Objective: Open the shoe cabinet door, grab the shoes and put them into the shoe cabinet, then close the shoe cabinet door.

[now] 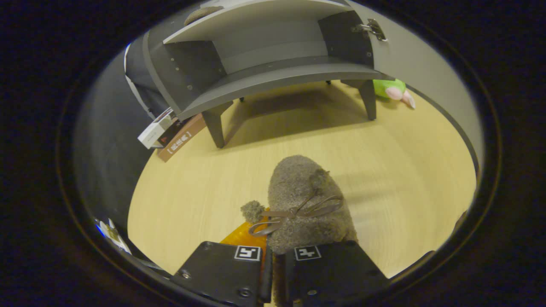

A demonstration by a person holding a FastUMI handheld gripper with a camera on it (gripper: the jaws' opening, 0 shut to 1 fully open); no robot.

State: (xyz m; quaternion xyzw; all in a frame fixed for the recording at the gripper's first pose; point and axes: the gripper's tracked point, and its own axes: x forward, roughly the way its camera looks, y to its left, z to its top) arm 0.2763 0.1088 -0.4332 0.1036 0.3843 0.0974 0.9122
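A fuzzy grey-brown shoe [305,204], slipper-like with a ribbon bow [294,212] and small pom-poms on its upper, is pinched at its rear between the two fingers of the gripper [273,256], which are drawn close together on it with just the shoe's edge in the narrow gap; its toe points forward, away from the fingers. The shoe seems to hang above the pale wooden floor [405,170], and an orange piece [247,233] peeks out beside it just ahead of one finger. Well beyond the toe stands the grey shoe cabinet [273,72] on short legs, its door [418,59] swung open to one side with a metal hinge [371,29] showing, its shelf bare. Beside one cabinet leg lean a few boxes [170,132], and past the other lies a green and pink plush toy [392,90]
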